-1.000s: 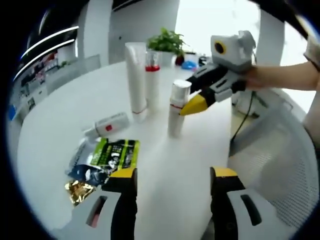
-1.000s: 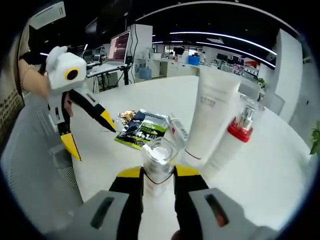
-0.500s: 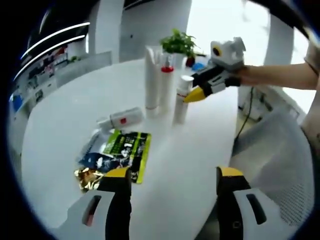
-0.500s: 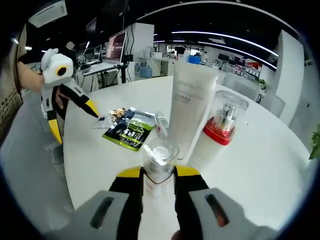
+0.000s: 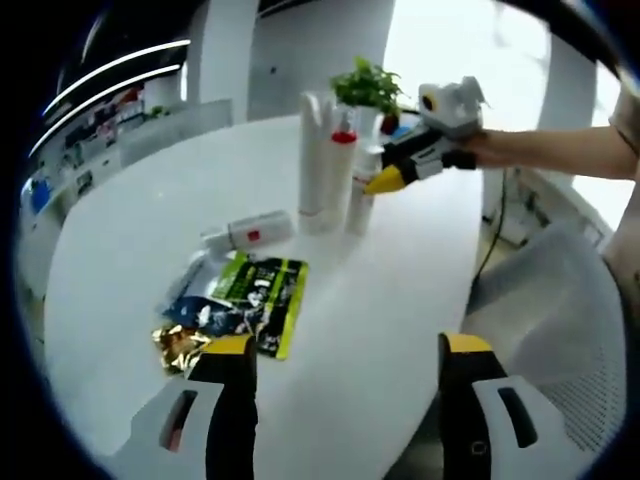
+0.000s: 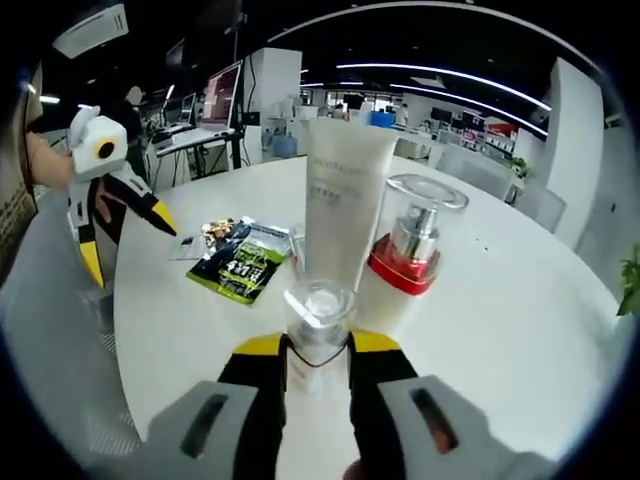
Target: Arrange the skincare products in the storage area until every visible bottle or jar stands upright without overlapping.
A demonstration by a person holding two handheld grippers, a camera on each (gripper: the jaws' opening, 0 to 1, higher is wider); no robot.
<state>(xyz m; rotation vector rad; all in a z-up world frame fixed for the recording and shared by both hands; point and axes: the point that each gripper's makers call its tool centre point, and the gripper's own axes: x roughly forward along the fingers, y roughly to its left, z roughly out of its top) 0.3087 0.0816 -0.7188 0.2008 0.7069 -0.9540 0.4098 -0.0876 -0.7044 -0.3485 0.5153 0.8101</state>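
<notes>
Right gripper [image 6: 318, 352]: jaws clamped on the small bottle [image 6: 318, 322], held upright just in front of the tube [image 6: 343, 200] and pump bottle [image 6: 410, 250] (in the left gripper view it reaches in from the right).
Left gripper [image 5: 345, 372]: jaws apart, holding nothing, above the table [image 5: 380, 290] edge.
Tube and pump bottle: upright, side by side on the table.
Lying bottle [image 5: 250, 233]: on its side, near the upright ones.
Sachets [image 5: 240, 305]: flat, overlapping (green one on top).
Plant [image 5: 368, 85]: behind the bottles.
</notes>
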